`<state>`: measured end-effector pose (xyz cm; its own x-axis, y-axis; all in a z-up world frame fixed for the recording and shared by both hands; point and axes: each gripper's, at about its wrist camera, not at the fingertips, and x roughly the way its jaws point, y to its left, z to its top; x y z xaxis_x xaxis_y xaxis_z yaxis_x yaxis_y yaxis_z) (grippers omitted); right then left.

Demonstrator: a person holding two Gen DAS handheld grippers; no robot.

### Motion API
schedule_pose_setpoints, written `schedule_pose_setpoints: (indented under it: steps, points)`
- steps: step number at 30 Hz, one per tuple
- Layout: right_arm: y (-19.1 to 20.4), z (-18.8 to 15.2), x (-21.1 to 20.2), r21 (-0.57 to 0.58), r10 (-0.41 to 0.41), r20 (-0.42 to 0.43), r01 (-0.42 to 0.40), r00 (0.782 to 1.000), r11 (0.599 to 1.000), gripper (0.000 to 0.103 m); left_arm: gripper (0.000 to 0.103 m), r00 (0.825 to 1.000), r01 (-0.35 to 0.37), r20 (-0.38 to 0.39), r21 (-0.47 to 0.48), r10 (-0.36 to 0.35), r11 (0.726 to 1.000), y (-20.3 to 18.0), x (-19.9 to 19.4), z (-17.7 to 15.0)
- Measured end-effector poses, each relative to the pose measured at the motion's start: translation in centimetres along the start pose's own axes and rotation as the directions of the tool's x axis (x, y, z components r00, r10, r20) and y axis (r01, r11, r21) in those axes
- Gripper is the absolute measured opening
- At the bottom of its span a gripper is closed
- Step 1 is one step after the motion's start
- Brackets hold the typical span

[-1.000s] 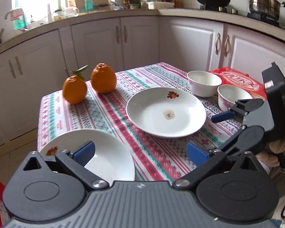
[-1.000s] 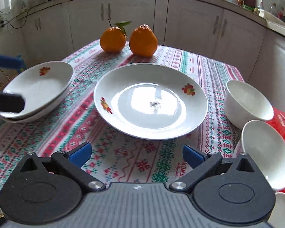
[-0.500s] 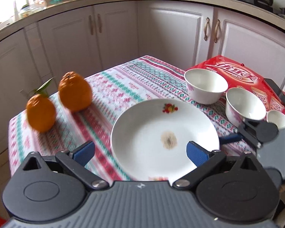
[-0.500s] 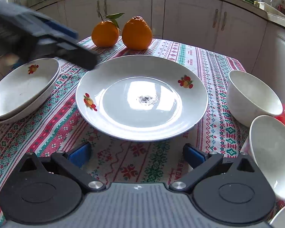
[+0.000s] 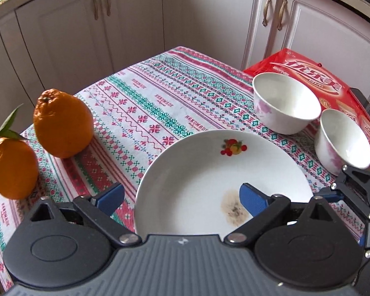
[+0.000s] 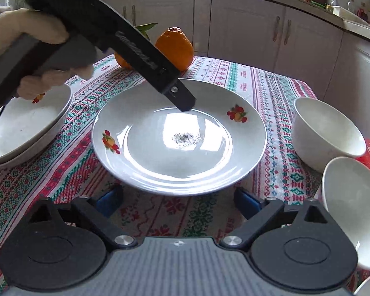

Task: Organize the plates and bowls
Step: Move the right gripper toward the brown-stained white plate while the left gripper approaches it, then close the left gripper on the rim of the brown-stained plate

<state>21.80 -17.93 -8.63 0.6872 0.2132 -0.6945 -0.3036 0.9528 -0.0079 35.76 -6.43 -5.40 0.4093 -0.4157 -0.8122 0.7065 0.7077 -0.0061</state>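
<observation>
Since a second before, the left claw had swung from the stacked plates over to the large plate, its jaws spread and closing, the plate's rim between them but untouched. From the right wrist, the right claw sat spread and closing just before that plate on the tabletop, pinching nothing, bowls to its right

Each camera rides just behind its own fingers and tilts down at the surface from close in. The left one looks across the big plate from its left rim toward the bowls. The right one faces the plate head-on toward the oranges. Both share plate, oranges and bowls.
</observation>
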Motion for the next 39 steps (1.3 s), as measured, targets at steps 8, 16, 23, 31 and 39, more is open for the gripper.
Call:
schedule_pose_setpoints:
  steps: [8, 16, 23, 31, 39]
  points:
    - [0.0, 0.3, 0.2, -0.011, 0.003, 0.008, -0.003, 1.000, 1.000, 0.091, 0.080, 0.997, 0.047, -0.054, 0.024, -0.046, 0.999, 0.4, 1.6, 1.0]
    - [0.0, 0.4, 0.3, -0.003, 0.011, 0.006, -0.011, 1.000, 1.000, 0.089, 0.071, 0.986, 0.105, -0.136, 0.049, -0.098, 0.993, 1.3, 2.5, 2.0]
    - [0.0, 0.4, 0.2, -0.001, 0.012, 0.007, -0.012, 1.000, 1.000, 0.089, 0.071, 0.959, 0.188, -0.228, 0.077, -0.166, 0.979, 1.9, 3.2, 3.0]
    - [0.0, 0.3, 0.1, 0.001, 0.013, 0.010, -0.013, 1.000, 1.000, 0.089, 0.071, 0.937, 0.231, -0.291, 0.094, -0.195, 0.969, 2.0, 4.4, 3.6]
    - [-0.2, 0.4, 0.1, -0.007, 0.019, 0.001, -0.019, 1.000, 1.000, 0.089, 0.071, 0.929, 0.254, -0.298, 0.088, -0.218, 0.963, 2.0, 4.4, 3.4]
